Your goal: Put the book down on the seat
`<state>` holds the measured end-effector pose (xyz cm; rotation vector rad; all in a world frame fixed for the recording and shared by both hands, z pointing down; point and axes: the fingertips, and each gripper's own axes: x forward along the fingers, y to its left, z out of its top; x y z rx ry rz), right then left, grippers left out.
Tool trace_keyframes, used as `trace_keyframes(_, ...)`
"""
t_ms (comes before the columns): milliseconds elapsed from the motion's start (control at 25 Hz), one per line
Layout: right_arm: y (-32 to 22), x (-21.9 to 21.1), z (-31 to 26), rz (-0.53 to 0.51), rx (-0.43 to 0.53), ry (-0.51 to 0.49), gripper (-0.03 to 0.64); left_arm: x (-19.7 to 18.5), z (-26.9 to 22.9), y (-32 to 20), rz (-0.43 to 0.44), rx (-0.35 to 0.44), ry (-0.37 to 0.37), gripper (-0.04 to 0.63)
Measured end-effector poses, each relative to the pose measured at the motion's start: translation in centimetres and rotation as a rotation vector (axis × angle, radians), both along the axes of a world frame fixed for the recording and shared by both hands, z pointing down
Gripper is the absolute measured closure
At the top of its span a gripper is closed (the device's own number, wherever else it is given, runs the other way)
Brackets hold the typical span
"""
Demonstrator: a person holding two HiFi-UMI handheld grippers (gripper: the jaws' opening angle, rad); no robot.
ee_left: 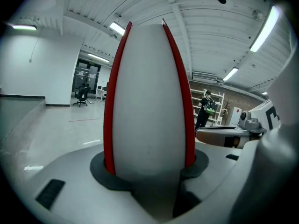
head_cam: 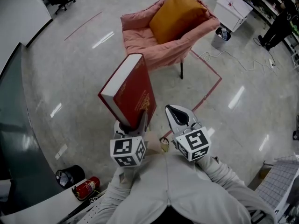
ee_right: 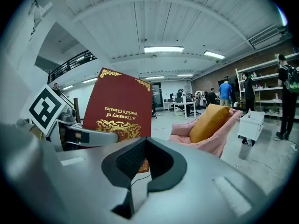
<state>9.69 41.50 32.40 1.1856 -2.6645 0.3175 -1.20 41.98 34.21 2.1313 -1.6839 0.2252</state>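
Book (head_cam: 132, 88) aloft, seat ahead: a person stands on the polished floor (head_cam: 65, 73) of an open workshop with a thick red hardback clamped in the left gripper (head_cam: 134, 121), whose jaws press one on each cover near the volume's lower edge. The hold looks chosen for carrying. Pinched low and across its thickness, the book stands clear above the gripper, and its weight sits over the jaws rather than hanging off to one side. The right gripper (head_cam: 171, 110) rides just beside it, jaws drawn together at the tips with nothing between them, apparently kept free as a spare support for the set-down.

The book is in the air over bare floor, well apart from the chair (head_cam: 205, 27). The chair is draped in a pink cover, and an orange cushion (head_cam: 176, 14) is propped against its back, which leaves the front of the seat (head_cam: 142, 40) as the likely landing spot.

The volume's long axis runs close to upright, with a slight lean. Its gilt-stamped front cover faces the right gripper, and the title reads upside down from that side, so the book's head is down in the jaws and its foot is uppermost. White page edges face upward and back toward the person. By this reading, the book must be tipped from standing to flat before it can rest on the seat.
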Motion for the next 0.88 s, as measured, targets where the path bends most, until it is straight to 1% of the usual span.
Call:
trace_keyframes(200, -2.0, -0.7, 0.5, 0.001, -0.001, -0.001, 0.617, -0.7, 0.7, -1.9, -0.003, -0.005, 0.013, 0.35)
trace_keyframes(320, -3.7, -1.2, 0.4, 0.001, 0.007, 0.007, 0.617, -1.1, 0.8, -3.5, 0.003, -0.005, 0.008, 0.35)
trace_keyframes(560, -8.9, -1.9, -0.8, 0.013, -0.003, 0.016, 0.617, -2.1, 0.0, -9.0, 0.006, -0.022, 0.01, 0.35)
trace_keyframes(880, -13.4, -2.8, 0.0, 0.037, 0.003, 0.016, 0.617, -3.0, 0.7, -13.3, 0.025, -0.02, 0.01, 0.35)
